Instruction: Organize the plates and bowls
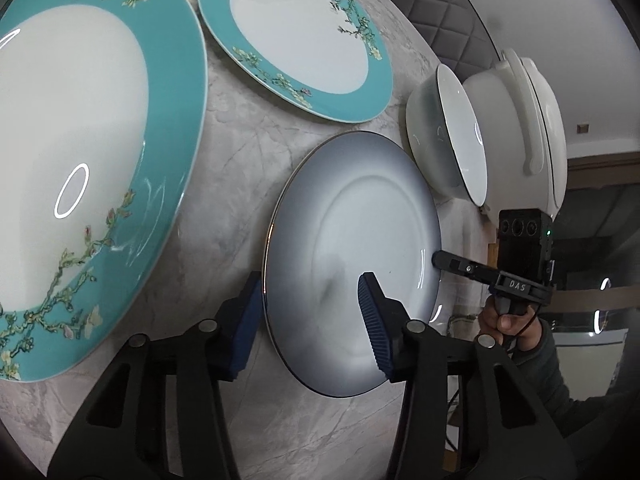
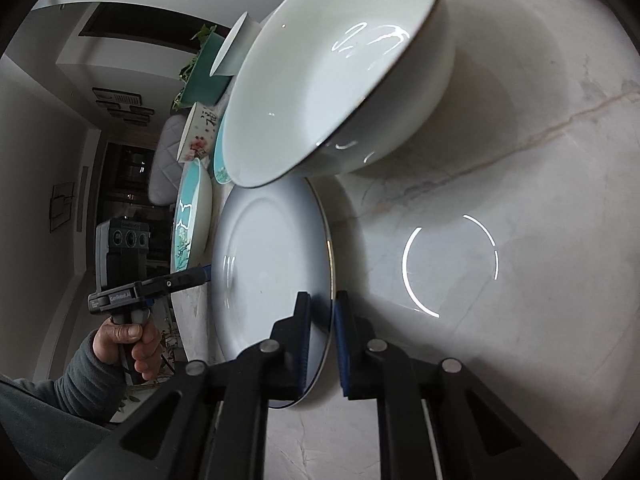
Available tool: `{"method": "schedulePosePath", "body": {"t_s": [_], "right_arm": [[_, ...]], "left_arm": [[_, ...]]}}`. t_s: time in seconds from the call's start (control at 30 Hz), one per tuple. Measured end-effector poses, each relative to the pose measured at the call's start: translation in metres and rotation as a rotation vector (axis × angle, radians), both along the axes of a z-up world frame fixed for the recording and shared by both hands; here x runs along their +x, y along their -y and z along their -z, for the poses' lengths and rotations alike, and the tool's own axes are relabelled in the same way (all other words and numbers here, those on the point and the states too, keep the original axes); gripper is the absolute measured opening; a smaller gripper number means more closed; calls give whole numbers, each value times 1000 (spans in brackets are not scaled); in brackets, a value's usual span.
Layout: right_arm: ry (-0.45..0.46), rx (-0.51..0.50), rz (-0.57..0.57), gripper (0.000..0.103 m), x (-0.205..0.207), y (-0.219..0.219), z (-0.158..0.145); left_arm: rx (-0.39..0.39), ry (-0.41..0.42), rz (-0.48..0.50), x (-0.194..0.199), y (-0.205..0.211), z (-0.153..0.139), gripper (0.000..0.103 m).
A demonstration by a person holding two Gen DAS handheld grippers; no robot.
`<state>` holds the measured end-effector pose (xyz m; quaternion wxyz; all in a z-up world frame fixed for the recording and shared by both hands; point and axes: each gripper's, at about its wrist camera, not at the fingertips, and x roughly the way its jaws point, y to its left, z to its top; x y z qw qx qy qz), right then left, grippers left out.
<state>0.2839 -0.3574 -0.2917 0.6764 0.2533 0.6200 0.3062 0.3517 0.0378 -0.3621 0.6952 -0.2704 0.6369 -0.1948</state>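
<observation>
A white-grey plate (image 1: 360, 248) with a thin gold rim lies on the marble table; it also shows in the right wrist view (image 2: 268, 272). My left gripper (image 1: 308, 320) is open, its two blue pads on either side of the plate's near rim. My right gripper (image 2: 320, 320) is shut on the plate's opposite rim; it also shows in the left wrist view (image 1: 438, 258). A white bowl (image 1: 452, 132) stands beside the plate, also in the right wrist view (image 2: 332, 80). Two teal floral plates, one large (image 1: 92, 160) and one smaller (image 1: 296, 36), lie on the table.
A white lidded pot (image 1: 520, 128) stands behind the bowl. A grey quilted chair back (image 1: 436, 20) is at the table's far edge. In the right wrist view a small floral cup (image 2: 200, 132) and teal dishes (image 2: 192, 216) stand beyond the plate.
</observation>
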Motion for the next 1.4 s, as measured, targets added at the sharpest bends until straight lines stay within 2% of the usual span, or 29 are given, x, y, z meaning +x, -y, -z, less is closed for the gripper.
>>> {"method": "schedulePosePath", "body": {"t_s": [0.03,0.07,0.1,0.13,0.17,0.23,0.4,0.83,1.1,1.4], "right_arm": [[-4,-1,-3,13,0,1,0],[-5,-7,-7,12,0,0,-1],[-6,-10,-11,12,1,-1,-2],[-12,-13,-14,12,1,0,-2],[-16,-15,-18,12,1,1,-2],[-11,-27,-31,13,0,2,-4],[-9,-36,-24,13,-5,6,-6],[-10,-79,-1,14,-11,-10,-14],[-3,-65,16,14,-22,-20,-29],[-14,-56,24,14,-59,-47,-52]], "left_arm": [[-6,-7,-9,0,-3,1,44],[7,-16,-15,1,-5,1,35],[33,-22,-13,1,-6,2,21],[50,-32,-9,2,-9,3,16],[34,-41,-9,2,-12,5,13],[7,-56,-9,2,-16,8,13],[28,-63,36,7,-15,6,12],[37,-76,31,-11,-1,7,12],[41,-59,14,-30,3,-15,12],[57,-48,26,-74,-5,-50,12]]}}
